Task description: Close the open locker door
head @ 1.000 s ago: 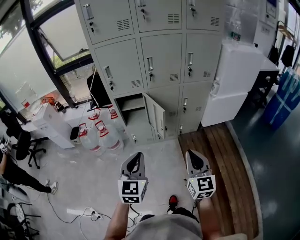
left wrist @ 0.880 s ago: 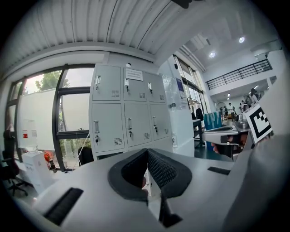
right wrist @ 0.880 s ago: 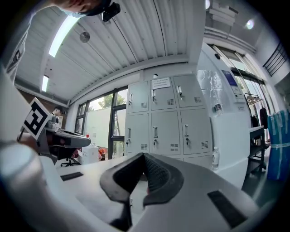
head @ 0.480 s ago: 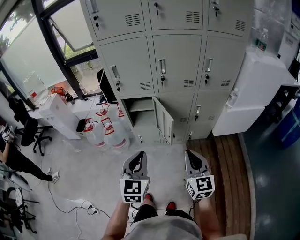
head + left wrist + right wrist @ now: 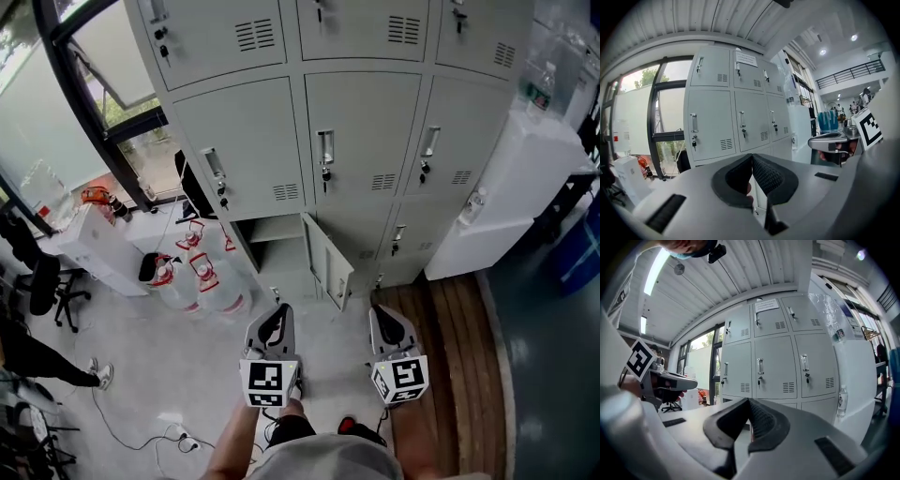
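A bank of grey lockers [image 5: 366, 141] stands ahead of me. In its bottom row one door [image 5: 330, 262] hangs open, swung out toward me, baring a compartment [image 5: 274, 246] with a shelf. My left gripper [image 5: 275, 312] and right gripper [image 5: 386, 314] are held side by side at waist height, well short of the door, both pointing at the lockers. Both are shut with nothing between the pads. In the left gripper view the left gripper [image 5: 751, 157] hides the lower lockers [image 5: 740, 126]; in the right gripper view the right gripper [image 5: 748, 401] does the same with the lockers [image 5: 778, 366].
Several water jugs [image 5: 192, 279] stand on the floor left of the open compartment. A white cabinet [image 5: 506, 187] adjoins the lockers on the right, beside a wooden floor strip [image 5: 450, 337]. An office chair [image 5: 42, 281], a person's leg [image 5: 52, 361] and a floor cable [image 5: 178, 433] lie at left.
The lockers have grown larger and shifted down in the head view as I came closer. Both grippers keep the same pose and stay shut.
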